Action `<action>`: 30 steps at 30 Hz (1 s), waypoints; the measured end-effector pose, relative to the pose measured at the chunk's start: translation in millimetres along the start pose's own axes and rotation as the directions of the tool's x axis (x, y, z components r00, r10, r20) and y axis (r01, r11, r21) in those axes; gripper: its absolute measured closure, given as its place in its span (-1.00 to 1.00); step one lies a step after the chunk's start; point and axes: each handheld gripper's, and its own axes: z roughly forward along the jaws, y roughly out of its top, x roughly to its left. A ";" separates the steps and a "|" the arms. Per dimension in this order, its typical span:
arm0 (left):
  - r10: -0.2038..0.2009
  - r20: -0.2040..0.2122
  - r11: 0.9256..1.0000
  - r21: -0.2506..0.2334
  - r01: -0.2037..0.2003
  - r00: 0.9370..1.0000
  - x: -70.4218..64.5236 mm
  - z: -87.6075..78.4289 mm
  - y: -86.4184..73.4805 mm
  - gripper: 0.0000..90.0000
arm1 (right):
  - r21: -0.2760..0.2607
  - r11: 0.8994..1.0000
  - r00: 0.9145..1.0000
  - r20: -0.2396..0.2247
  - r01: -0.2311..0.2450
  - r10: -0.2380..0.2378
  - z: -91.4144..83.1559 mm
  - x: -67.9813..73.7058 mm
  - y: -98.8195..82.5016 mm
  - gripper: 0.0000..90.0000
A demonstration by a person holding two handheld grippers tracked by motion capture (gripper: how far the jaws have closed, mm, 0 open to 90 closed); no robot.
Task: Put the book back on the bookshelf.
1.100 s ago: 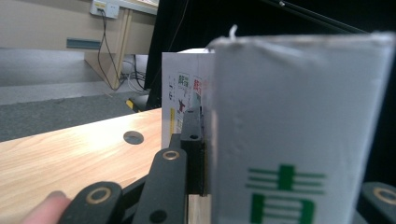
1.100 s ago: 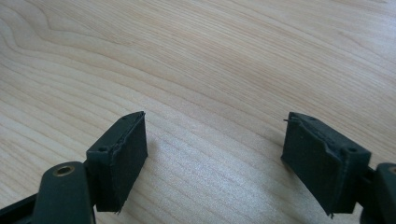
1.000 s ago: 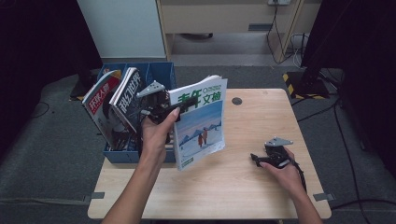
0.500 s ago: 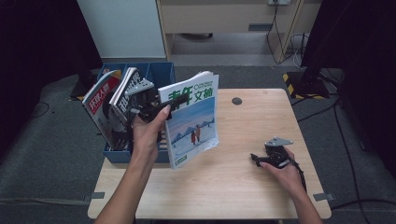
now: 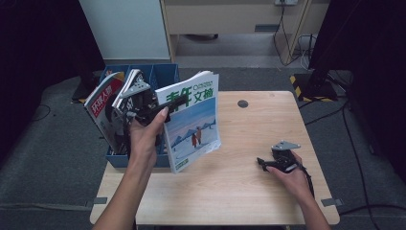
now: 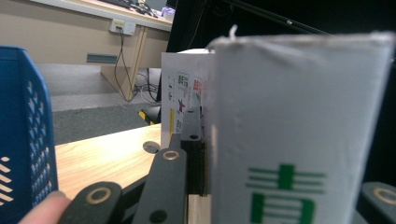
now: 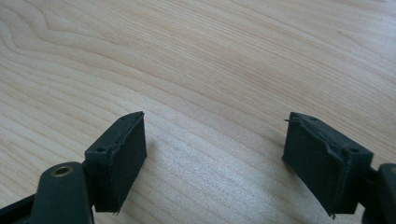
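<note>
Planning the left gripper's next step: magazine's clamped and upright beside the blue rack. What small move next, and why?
Probably carry the magazine a little further toward the blue rack and line it up over a free slot. The left gripper clamps its top edge, and it hangs clear of the table, outside the rack.

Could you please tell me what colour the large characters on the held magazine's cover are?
Green, on the magazine; clearest in the high view.

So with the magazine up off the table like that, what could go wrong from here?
1. The left gripper pinches the magazine only near its top edge, so it may sag or slip.
2. The blue rack already holds leaning magazines; a corner could snag on them.
</note>
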 end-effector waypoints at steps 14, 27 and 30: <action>-0.006 -0.033 1.000 -0.024 0.005 0.999 9.9 -19.1 4.7 0.63 | 0.001 1.000 1.000 0.000 0.000 0.000 -0.1 0.0 0.0 -0.53; -0.010 -0.057 0.999 -0.033 0.008 0.998 16.9 -28.5 5.8 0.63 | -0.001 1.000 1.000 0.001 -0.001 0.001 0.1 0.1 0.0 -0.53; -0.022 -0.061 0.999 -0.047 0.019 0.998 19.6 -31.4 5.5 0.63 | 0.001 1.000 1.000 0.000 0.000 0.000 0.0 0.0 0.1 -0.53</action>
